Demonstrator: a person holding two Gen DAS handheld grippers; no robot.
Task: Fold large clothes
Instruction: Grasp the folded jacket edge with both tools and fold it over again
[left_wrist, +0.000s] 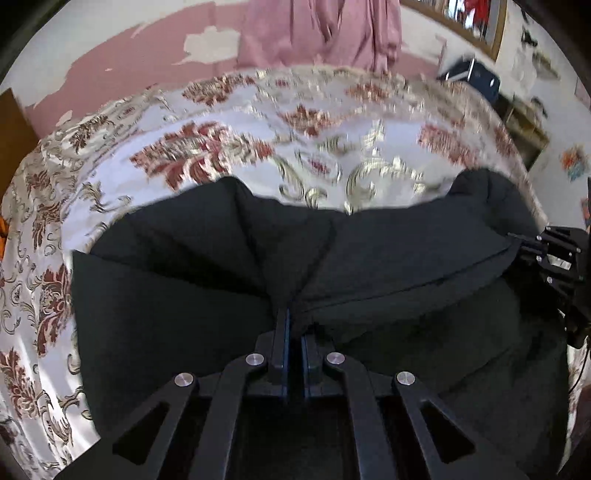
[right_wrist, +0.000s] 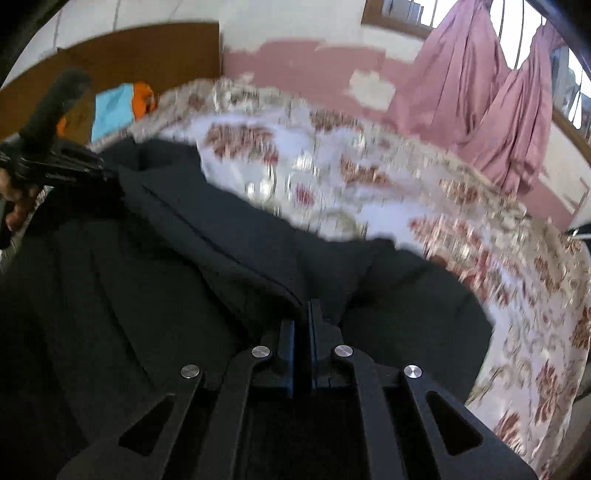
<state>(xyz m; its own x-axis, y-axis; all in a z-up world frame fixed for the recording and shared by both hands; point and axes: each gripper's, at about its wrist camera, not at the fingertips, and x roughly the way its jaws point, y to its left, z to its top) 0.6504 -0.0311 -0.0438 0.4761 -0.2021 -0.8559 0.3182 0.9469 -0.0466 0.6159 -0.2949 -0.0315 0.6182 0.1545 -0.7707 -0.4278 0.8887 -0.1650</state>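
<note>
A large black garment (left_wrist: 388, 254) lies on a bed with a floral cover (left_wrist: 229, 129). My left gripper (left_wrist: 293, 317) is shut on a gathered edge of the black garment, and folds fan out from the pinch. My right gripper (right_wrist: 304, 314) is shut on another edge of the same garment (right_wrist: 166, 258). The right gripper also shows at the right edge of the left wrist view (left_wrist: 554, 254). The left gripper shows at the left edge of the right wrist view (right_wrist: 51, 162). The cloth spans between the two grippers. The background is blurred.
The floral bed cover (right_wrist: 369, 177) stretches beyond the garment. A pink wall (left_wrist: 122, 70) and pink curtains (right_wrist: 480, 96) stand behind the bed. A wooden headboard (right_wrist: 147, 48) with orange and blue cloth (right_wrist: 122, 103) is at the left. A dark box (left_wrist: 476, 74) sits far right.
</note>
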